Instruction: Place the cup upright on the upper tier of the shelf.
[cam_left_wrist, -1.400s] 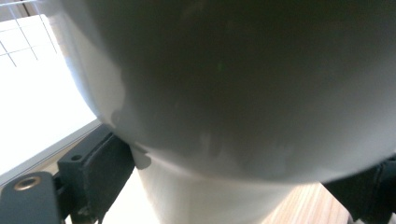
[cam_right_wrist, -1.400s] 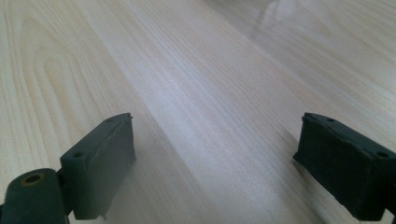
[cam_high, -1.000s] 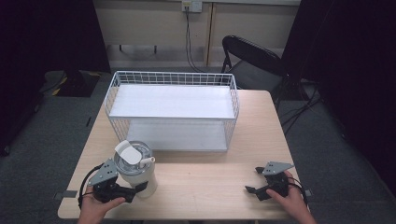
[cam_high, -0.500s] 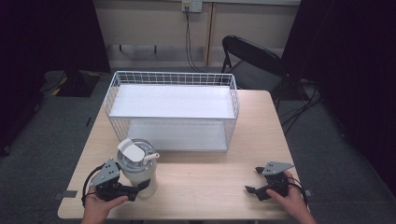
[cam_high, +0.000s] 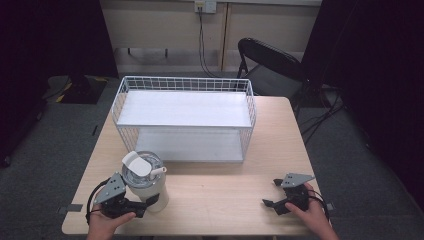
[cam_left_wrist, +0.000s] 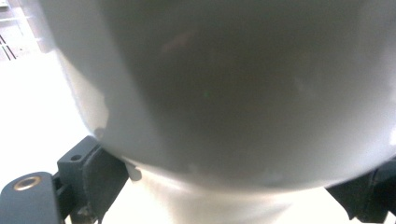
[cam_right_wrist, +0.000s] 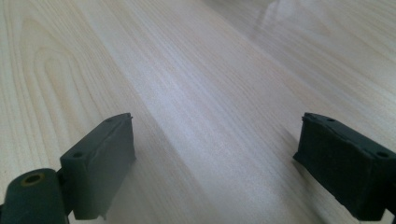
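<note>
— One thing is in hand so far: the left gripper (cam_high: 142, 204) has its jaws set on either side of the lower body of the white tumbler (cam_high: 145, 185). In the left gripper view the tumbler's (cam_left_wrist: 224, 93) wall sits right against the camera, with a black pad at each bottom corner touching or very nearly touching it.

— So it's gripped?

— I judge it is, or all but; the pads look closed onto it. The tumbler stands upright on the table (cam_high: 225, 195), lid on, just in front of the wire basket's (cam_high: 185, 122) near left corner, and apart from it.

— And the other hand?

— The right gripper (cam_high: 272, 198) rests on the table well to the right of the tumbler, in front of the basket's right end. Its jaws stand wide with nothing between them, just bare wood.

— What's left, then?

— Nearly everything, I'd say. The grasp is the part done. The basket beyond has nothing on its white top shelf or the level under it, so if the tumbler is bound there, the lift and the placing are both yet to come.
</note>
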